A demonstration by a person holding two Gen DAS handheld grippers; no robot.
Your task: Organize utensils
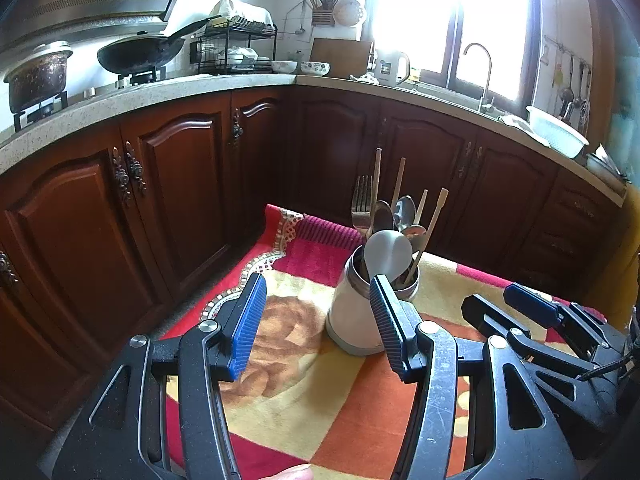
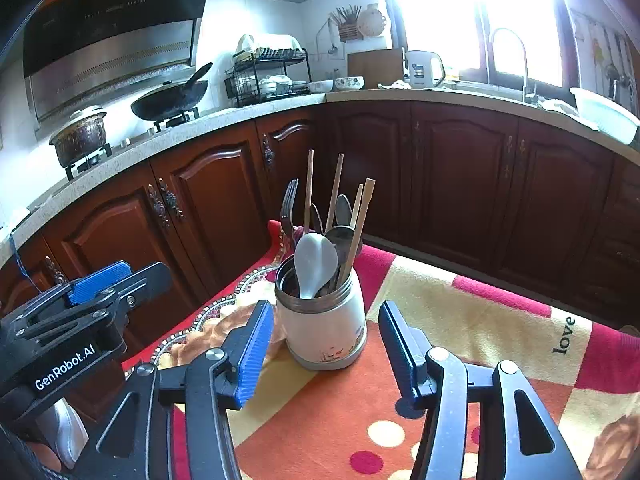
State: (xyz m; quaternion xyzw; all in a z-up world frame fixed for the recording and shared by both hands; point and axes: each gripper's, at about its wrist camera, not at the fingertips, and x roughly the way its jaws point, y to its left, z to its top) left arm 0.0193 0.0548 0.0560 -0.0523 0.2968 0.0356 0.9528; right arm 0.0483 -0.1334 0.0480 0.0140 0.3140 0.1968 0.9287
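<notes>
Two claws share a desk draped in a red, orange and cream blanket (image 2: 460, 320), with the word "love" printed on its right part. Far behind runs a dark wooden row of cabinets (image 2: 452, 176) under a pale stone counter (image 1: 192, 88); a black wok (image 1: 140, 54) and a lidded pot (image 1: 38, 74) sit on the stove at the far left, a black dish rack (image 1: 236, 46) stands further right, and a white kettle (image 2: 422, 68) sits near the bright window.

A white utensil holder (image 2: 324, 328) with a steel rim stands upright on the blanket, near the middle of the right wrist view. It holds a grey ceramic spoon (image 2: 314, 262) at the near side, metal spoons, a fork (image 2: 289, 204) with tines up, and several wooden chopsticks (image 2: 358, 226) leaning right.

Nothing stands between the holder and either claw. The left claw (image 1: 318, 326) is spread wide and grips nothing; its right finger overlaps the holder's near right side in view, though contact cannot be told. The right claw (image 2: 326, 354) is also spread wide and empty, its fingers flanking the holder's base, apart from it on the right.
</notes>
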